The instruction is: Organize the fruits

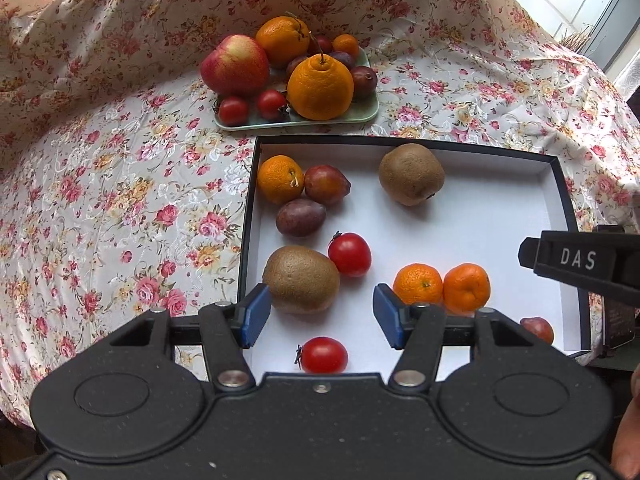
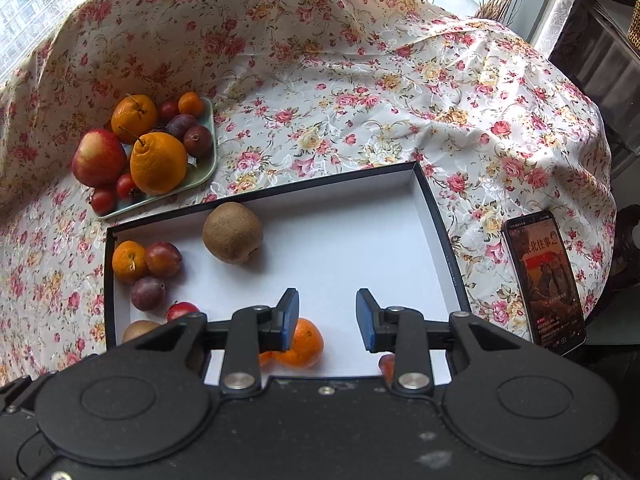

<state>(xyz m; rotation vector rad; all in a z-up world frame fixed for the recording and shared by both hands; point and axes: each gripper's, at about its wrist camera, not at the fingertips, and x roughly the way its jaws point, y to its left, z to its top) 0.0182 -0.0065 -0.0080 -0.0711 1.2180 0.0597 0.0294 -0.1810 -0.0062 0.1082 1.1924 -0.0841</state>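
Observation:
A black box with a white floor (image 1: 460, 232) (image 2: 352, 248) holds kiwis (image 1: 301, 279) (image 1: 411, 173) (image 2: 233, 232), tomatoes (image 1: 349, 254) (image 1: 323, 355), mandarins (image 1: 418, 283) (image 1: 466, 287) (image 1: 280, 179) (image 2: 305, 343) and plums (image 1: 301, 217) (image 1: 326, 184) (image 2: 148, 293). A green tray (image 1: 360, 114) (image 2: 208, 168) behind it holds an apple (image 1: 234, 65) (image 2: 98, 157), large oranges (image 1: 320, 87) (image 2: 158, 163), tomatoes and plums. My left gripper (image 1: 320, 316) is open and empty above the box's near end. My right gripper (image 2: 328, 318) is open and empty above the box floor; it also shows in the left wrist view at the right edge.
A flowered cloth (image 1: 120, 184) (image 2: 360, 92) covers the table and rises at the back. A lit phone (image 2: 545, 276) lies right of the box near the table edge. A window is behind.

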